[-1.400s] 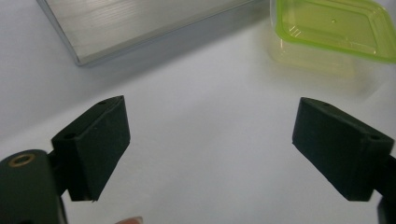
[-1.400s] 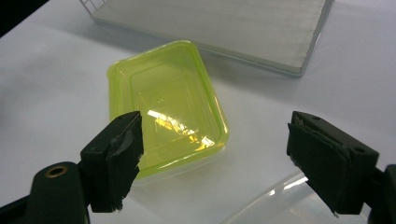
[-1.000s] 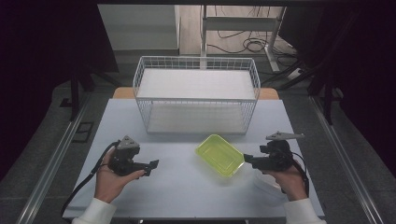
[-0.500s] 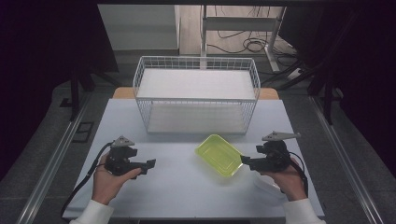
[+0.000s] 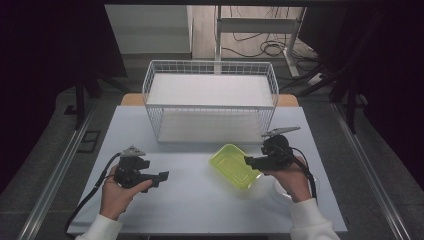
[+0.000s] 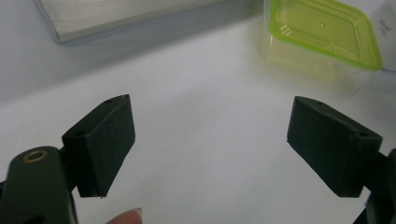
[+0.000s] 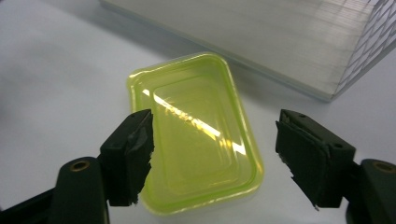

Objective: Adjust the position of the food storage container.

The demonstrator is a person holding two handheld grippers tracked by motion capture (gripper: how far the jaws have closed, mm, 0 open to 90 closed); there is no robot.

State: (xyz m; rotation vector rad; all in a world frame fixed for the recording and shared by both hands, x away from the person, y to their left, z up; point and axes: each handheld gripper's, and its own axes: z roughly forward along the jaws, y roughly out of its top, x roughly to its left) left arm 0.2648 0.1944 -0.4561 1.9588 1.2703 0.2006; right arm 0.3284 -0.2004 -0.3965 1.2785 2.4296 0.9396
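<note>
Looking across from the left, I have the left gripper [image 5: 161, 176] low over the near-left part of the white table [image 5: 190, 210], held in my left hand [image 5: 117, 192], pointing right toward the middle; its jaws stand wide with nothing but bare table between them in the left gripper view. Right of centre lies the yellow-green container [image 5: 234, 166], lid on, flat on the table, just near of the white wire basket [image 5: 210, 100] at the far middle. On the right, the right gripper [image 5: 248, 161] in my right hand [image 5: 292, 182] points left at the container's right end; its jaws have just been closing a little yet remain wide, and in the right gripper view the container [image 7: 196, 135] sits between and beyond them, untouched by either pad.
</note>
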